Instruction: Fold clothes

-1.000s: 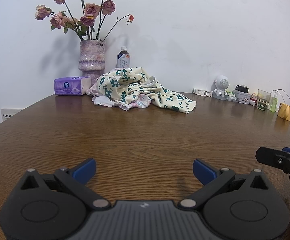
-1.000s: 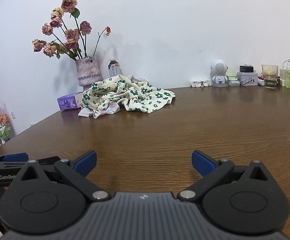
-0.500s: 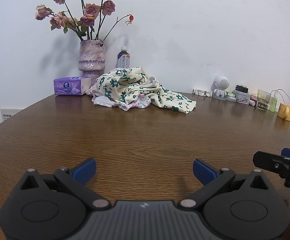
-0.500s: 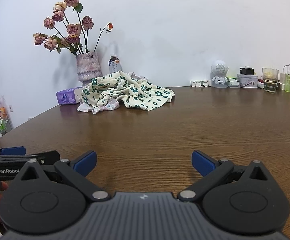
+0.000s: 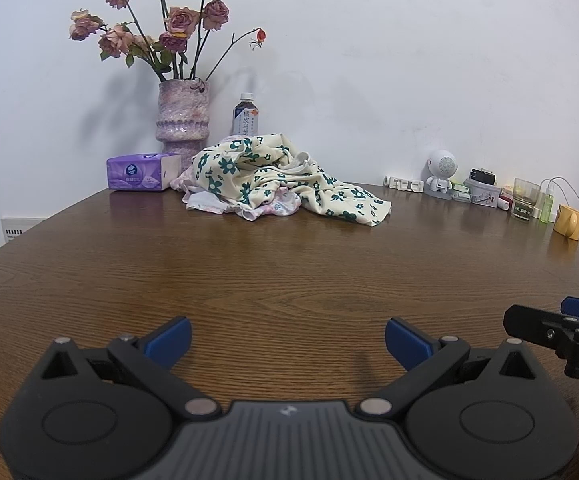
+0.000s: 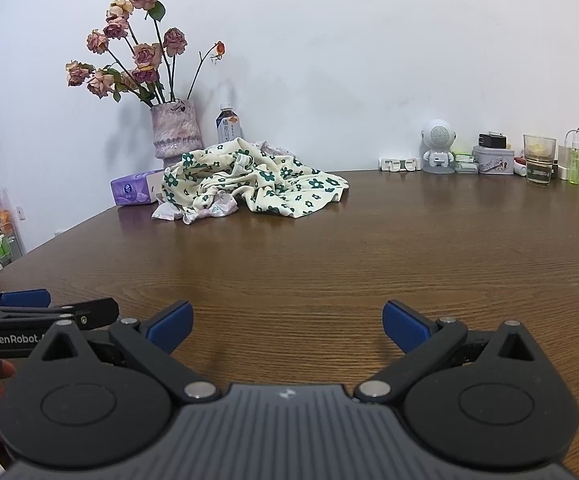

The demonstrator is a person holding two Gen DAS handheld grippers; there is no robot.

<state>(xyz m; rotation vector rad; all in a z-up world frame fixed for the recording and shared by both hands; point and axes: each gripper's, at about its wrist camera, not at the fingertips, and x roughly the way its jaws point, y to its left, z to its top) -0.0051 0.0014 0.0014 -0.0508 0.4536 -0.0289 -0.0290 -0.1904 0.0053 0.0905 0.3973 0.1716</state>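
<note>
Right gripper (image 6: 287, 326) fingers (image 6: 171, 326) apart; floral clothes (image 6: 249, 178) far.

Bare table (image 5: 289, 272) lies open up to the clothes pile (image 5: 281, 178); vase (image 5: 183, 120) and bottle (image 5: 245, 120) crowd behind.

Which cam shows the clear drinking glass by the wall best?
Right wrist view: the clear drinking glass stands larger there, its rim and whole outline unobstructed. In the left wrist view the same glass sits smaller near the fisheye edge, among the clutter.
</note>
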